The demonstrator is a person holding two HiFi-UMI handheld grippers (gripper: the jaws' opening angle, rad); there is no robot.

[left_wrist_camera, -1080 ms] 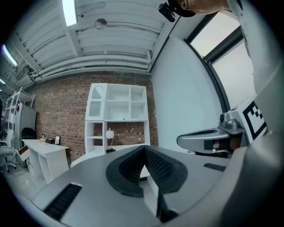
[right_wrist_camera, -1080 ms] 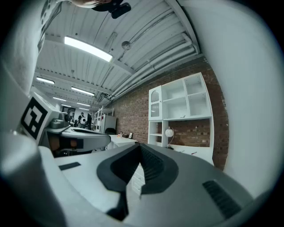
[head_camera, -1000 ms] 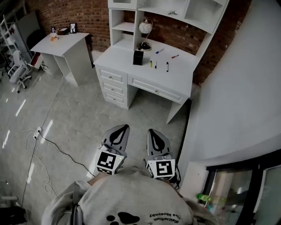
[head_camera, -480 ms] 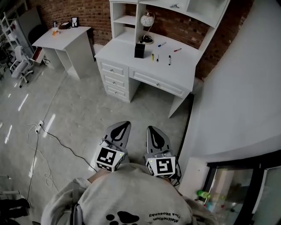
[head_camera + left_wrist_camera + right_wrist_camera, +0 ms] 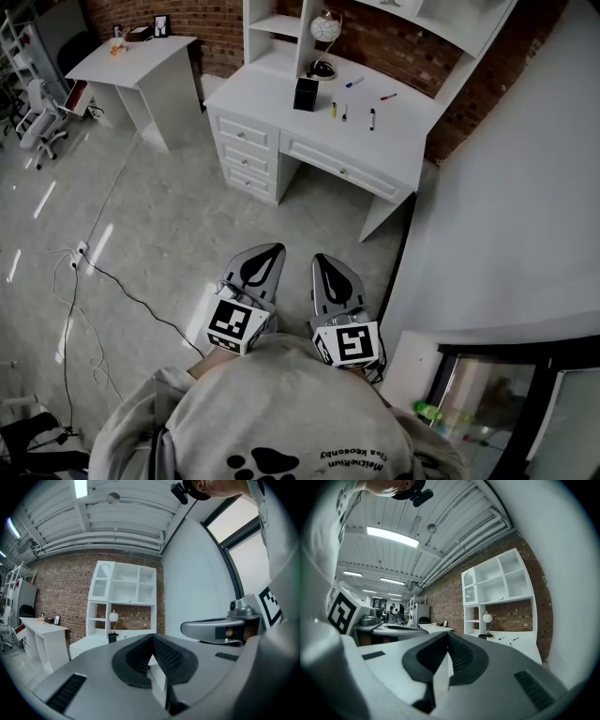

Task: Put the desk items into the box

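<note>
Change: desk (image 5: 309, 141) now sits a bit higher at 12 in the head view than a sec ago; both grips have crept fwd w/ it, side by side.
Means: prob. still walking up. Desk is well apart from the grips and nothing is picked up yet, so the job hasn't begun.
L grip (image 5: 271, 252): jaws pressed together, nothing in them.
R grip (image 5: 322, 260): same, closed tight & empty.
Pens (image 5: 344, 112): thin little sticks lying flat on the desk top, at 3 from the box; two more near the back.
Box (image 5: 306, 94): small, black, square, looks hard; stands on the desk at 12.
Desk look: white, smooth, flat top, drawers w/ tiny knobs, shelves above.
Pads: black, bumpy lines, look like rubber; grip shells are smooth grey.
Floor (image 5: 169, 234): grey, shiny, like stone.
Wall (image 5: 394, 47): rough red brick.
</note>
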